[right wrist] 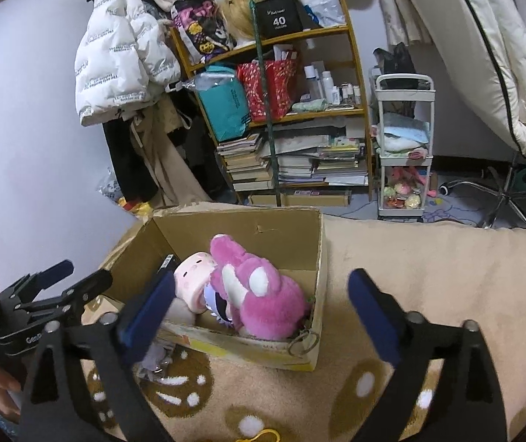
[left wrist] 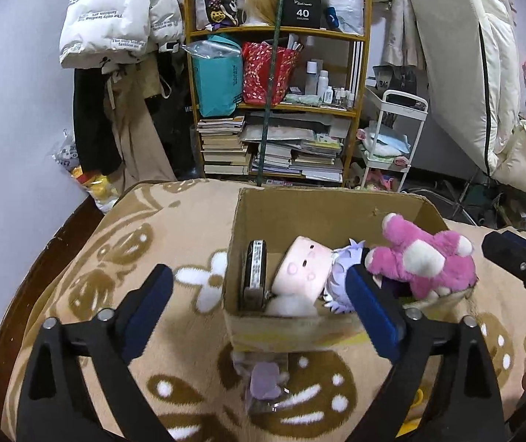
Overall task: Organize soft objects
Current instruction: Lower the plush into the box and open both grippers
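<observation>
Here, box: a cardboard box (left wrist: 321, 213) is set on a patterned blanket (left wrist: 122, 265).
Contents: a pink plush (left wrist: 425, 261), a pale square plush (left wrist: 301, 267) and a purple-haired doll (left wrist: 340, 276) are packed inside.
Left view only: a lilac toy (left wrist: 264, 385) is seen before the box; left hand-held gripper (left wrist: 259, 302) spread wide, empty.
Right view only: a key ring (right wrist: 301, 342) is seen on the box corner; right hand-held gripper (right wrist: 263, 307) spread wide, empty.

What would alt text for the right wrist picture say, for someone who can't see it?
An open cardboard box on a tan patterned blanket holds a pink plush toy and a pale pink plush. The open right tongs frame the view; cluttered shelves stand behind.
</observation>
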The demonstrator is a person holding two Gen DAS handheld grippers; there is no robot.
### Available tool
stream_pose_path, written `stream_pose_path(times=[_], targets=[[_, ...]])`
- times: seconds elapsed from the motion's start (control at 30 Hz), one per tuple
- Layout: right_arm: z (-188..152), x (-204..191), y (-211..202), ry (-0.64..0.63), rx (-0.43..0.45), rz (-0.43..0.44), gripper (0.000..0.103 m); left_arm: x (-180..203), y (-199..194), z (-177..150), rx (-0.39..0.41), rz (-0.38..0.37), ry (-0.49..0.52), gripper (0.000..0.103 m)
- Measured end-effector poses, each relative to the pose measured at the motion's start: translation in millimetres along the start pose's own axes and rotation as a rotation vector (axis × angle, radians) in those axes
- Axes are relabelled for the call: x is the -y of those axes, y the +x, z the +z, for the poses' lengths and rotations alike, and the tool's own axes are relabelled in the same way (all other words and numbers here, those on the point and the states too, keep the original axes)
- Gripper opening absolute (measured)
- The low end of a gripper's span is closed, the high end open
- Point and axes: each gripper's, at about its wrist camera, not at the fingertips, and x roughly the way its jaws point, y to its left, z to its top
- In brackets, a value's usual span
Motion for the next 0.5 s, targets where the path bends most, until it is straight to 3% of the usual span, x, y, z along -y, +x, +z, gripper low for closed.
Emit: stream_pose_path(times=[0.5], targets=[[-28, -28, -35, -0.054, -0.075, -0.063, 0.103, -12, -43, -25, -0.072, 0.024, -0.006, 0.097]])
